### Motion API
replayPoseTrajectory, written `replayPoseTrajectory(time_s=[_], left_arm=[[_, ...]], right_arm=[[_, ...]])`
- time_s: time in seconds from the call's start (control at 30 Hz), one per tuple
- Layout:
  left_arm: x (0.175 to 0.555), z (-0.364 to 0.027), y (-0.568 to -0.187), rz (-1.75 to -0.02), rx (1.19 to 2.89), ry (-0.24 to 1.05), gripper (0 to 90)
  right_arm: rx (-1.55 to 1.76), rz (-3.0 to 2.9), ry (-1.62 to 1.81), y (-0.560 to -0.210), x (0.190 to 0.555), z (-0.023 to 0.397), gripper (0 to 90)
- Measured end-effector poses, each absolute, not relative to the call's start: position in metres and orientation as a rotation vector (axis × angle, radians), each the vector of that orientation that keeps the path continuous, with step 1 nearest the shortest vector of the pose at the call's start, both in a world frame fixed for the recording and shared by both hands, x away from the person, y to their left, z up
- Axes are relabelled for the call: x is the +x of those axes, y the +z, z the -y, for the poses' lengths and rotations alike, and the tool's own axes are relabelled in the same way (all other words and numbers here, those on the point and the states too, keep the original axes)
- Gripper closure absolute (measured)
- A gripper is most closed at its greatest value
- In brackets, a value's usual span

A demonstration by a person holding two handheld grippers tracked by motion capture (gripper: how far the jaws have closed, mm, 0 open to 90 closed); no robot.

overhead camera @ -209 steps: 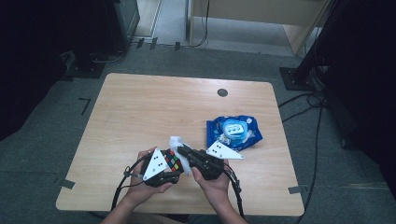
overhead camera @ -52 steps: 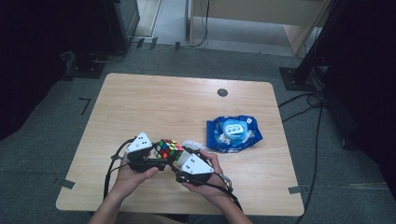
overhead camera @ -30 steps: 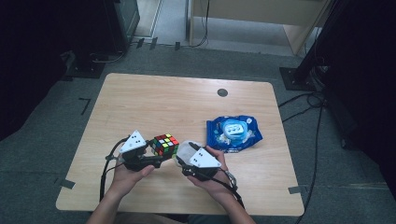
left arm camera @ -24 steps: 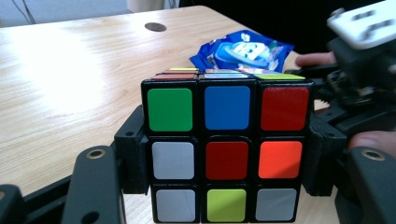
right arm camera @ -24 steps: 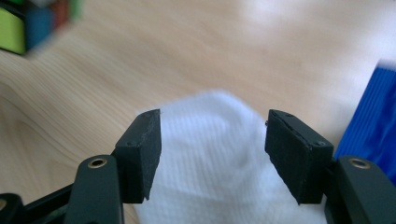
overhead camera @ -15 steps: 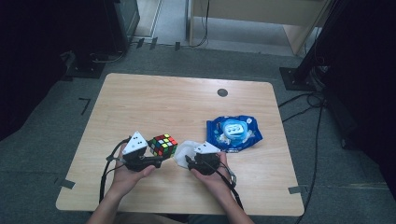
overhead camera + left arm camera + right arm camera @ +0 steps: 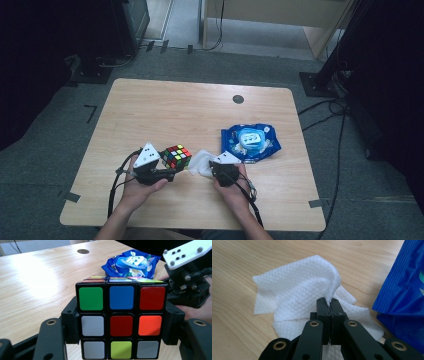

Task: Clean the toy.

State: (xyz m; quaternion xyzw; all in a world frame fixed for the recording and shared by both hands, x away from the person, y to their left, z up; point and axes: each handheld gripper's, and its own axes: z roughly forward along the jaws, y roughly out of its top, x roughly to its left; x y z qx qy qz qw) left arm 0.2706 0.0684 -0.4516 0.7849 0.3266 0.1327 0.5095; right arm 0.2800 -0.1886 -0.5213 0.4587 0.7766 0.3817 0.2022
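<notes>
White textured wipe now pinched in my right gripper fingers, lower centre on wooden tabletop; left gripper clamps multicoloured puzzle cube. Cube wiping not yet begun.

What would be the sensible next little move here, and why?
Probably lift the white wipe toward the puzzle cube and rub a face. The right gripper has just closed, pinching a fold of the wipe that lies on the table, while the left gripper clamps the cube.

Left gripper clamped, right gripper pinched
</notes>
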Motion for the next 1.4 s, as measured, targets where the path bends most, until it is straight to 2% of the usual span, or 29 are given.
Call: replayPoseTrajectory(time_s=[0.13, 0.4, 0.53, 1.0, 1.4], left_arm=[[0.271, -0.067, -0.454, -0.778, 1.899, 0.327, 34.1], [0.266, -0.061, -0.456, -0.734, 1.913, 0.358, 34.1], [0.262, -0.055, -0.456, -0.693, 1.924, 0.377, 34.1], [0.250, -0.036, -0.460, -0.607, 1.964, 0.408, 34.1], [0.243, -0.031, -0.456, -0.573, 1.933, 0.423, 34.1]], right_arm=[[1.272, -2.130, 1.196, -0.508, 0.276, 0.195, 90.0], [1.075, -2.012, 1.544, -0.442, 0.253, 0.197, 90.0], [0.991, -2.014, 1.637, -0.425, 0.242, 0.192, 90.0], [0.917, -2.084, 1.741, -0.420, 0.230, 0.171, 90.0], [0.927, -2.065, 1.768, -0.428, 0.230, 0.166, 89.3]])
